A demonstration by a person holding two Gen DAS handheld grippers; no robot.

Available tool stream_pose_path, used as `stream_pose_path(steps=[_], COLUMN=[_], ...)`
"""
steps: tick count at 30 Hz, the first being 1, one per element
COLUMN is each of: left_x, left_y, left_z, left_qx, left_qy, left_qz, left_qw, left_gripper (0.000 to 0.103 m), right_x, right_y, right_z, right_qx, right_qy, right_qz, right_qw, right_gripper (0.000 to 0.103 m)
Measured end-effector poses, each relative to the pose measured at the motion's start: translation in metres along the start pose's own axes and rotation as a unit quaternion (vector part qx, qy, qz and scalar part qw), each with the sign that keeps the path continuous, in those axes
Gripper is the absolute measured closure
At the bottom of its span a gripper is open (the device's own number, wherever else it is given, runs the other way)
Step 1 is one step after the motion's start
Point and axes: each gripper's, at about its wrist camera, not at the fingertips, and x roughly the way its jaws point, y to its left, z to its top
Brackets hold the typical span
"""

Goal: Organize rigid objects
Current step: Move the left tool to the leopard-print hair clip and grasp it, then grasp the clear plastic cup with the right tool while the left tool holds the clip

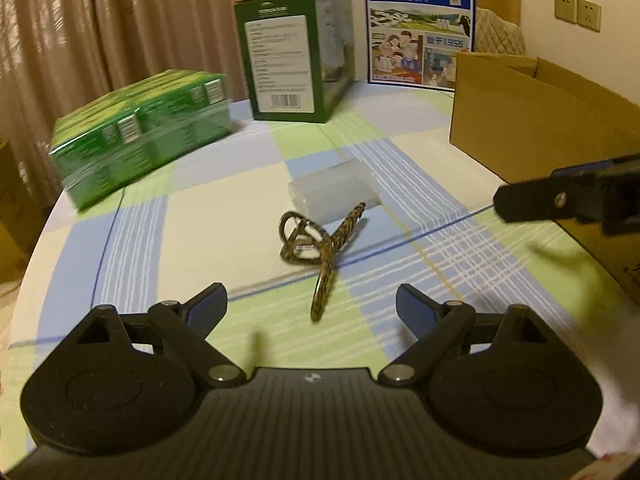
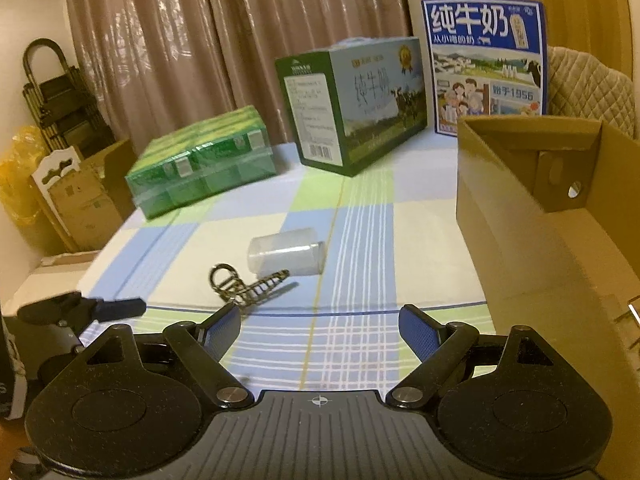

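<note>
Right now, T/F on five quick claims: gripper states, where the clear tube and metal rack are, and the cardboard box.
1. Both grippers are open and hold nothing. True: left gripper and right gripper have only tablecloth between their pads.
2. The clear tube stands upright. False: it lies on its side.
3. The metal rack lies nearer the grippers than the tube. True.
4. The tube is already inside the cardboard box. False: it lies on the tablecloth, left of the box.
5. The green pack sits on top of the milk carton. False: it rests on the table beside it.
</note>
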Motion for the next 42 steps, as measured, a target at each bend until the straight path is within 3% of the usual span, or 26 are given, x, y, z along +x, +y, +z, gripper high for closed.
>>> stream_pose_path(steps=[13,20,27,37,42], left_x=[0.055,0.063,0.069,0.053,0.037], left_y=[0.012,0.013,0.009,0.014,0.031], left_z=[0.014,0.021,0.021,0.016,0.016], left_qx=[0.008,0.004,0.011,0.002,-0.024], left_qy=[-0.007,-0.025,-0.010,0.011,0.001], left_qz=[-0.009,-0.018,-0.031,-0.023,-0.002], left_qw=[0.9999,0.9995,0.9994,0.9997,0.9997], left_gripper=[0.029,0.048,0.065,0.068,0.068], right_x=[0.041,0.050,0.054,0.057,0.063], right_y=[-0.018,-0.020,-0.025,-0.024,-0.017], right_z=[-0.004,-0.007,-0.011,-0.003,0.005], right_qx=[0.017,0.021,0.027,0.023,0.010], right_qy=[0.008,0.013,0.018,0.013,0.008], right_qz=[-0.013,-0.012,-0.018,-0.019,-0.008], right_qw=[1.000,1.000,0.999,0.999,1.000], right_gripper=[0.019,0.019,0.019,0.019,0.019])
